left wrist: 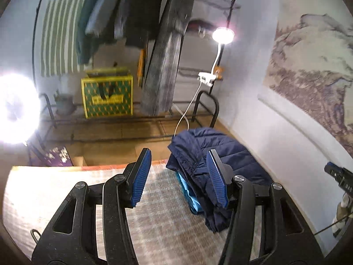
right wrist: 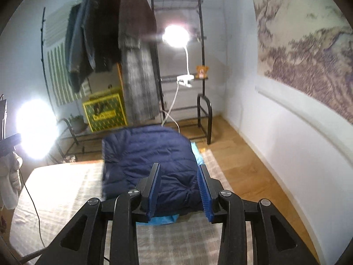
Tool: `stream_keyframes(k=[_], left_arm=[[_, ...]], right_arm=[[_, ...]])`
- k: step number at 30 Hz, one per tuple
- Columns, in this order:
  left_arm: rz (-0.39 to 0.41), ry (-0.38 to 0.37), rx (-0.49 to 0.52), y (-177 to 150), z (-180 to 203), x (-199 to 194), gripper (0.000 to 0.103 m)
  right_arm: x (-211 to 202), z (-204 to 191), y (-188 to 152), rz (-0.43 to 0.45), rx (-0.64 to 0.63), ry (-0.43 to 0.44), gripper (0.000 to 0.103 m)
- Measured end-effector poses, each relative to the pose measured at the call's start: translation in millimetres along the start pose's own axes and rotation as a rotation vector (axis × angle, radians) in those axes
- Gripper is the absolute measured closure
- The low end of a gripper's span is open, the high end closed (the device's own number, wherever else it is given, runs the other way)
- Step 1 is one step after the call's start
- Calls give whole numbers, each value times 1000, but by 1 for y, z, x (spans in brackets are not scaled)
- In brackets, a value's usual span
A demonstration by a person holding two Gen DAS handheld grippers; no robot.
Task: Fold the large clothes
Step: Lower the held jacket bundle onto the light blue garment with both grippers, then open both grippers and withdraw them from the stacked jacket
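Observation:
A navy quilted jacket (left wrist: 216, 145) (right wrist: 145, 154) lies folded on the far right part of a plaid-covered surface (left wrist: 154, 198) (right wrist: 66, 187). Under it a light blue garment (left wrist: 187, 192) (right wrist: 164, 219) sticks out at the near edge. My left gripper (left wrist: 178, 151) hovers above the cover just left of the jacket, open, with nothing between its blue pads (left wrist: 141, 176). Raised over the jacket's near edge, my right gripper (right wrist: 179, 165) is also open and its pads (right wrist: 204, 190) do not press on the fabric.
Behind the surface stands a black clothes rack (right wrist: 199, 44) with several dark hanging garments (right wrist: 99, 33) and a long grey coat (left wrist: 163, 66). A yellow-green bag (left wrist: 107, 96), a clip lamp (left wrist: 222, 35) and a bright light (left wrist: 15, 108) stand on the wooden floor (right wrist: 242, 165). A white wall (right wrist: 275, 132) runs along the right.

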State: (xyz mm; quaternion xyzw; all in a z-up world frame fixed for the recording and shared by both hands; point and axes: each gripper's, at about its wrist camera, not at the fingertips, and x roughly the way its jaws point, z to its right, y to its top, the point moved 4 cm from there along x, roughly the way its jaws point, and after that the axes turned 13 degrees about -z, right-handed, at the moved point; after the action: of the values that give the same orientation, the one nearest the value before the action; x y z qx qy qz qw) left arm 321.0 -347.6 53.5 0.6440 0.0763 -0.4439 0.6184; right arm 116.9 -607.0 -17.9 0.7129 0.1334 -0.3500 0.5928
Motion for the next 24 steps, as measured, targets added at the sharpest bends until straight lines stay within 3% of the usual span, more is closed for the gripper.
stream_keyframes(k=[3,13,24], left_arm=[[45,3,32,-6,-3,-54,48],[137,-37,119,-47,-9,-205,48],[154,-71,164,-101,-24,-317,48]], right_arm=[[-46,-9,-4,49,-3,-7,62],[-159,-41,-29,138,-20,-2,61],[-238,-52,-62,195,-23,-17,61]])
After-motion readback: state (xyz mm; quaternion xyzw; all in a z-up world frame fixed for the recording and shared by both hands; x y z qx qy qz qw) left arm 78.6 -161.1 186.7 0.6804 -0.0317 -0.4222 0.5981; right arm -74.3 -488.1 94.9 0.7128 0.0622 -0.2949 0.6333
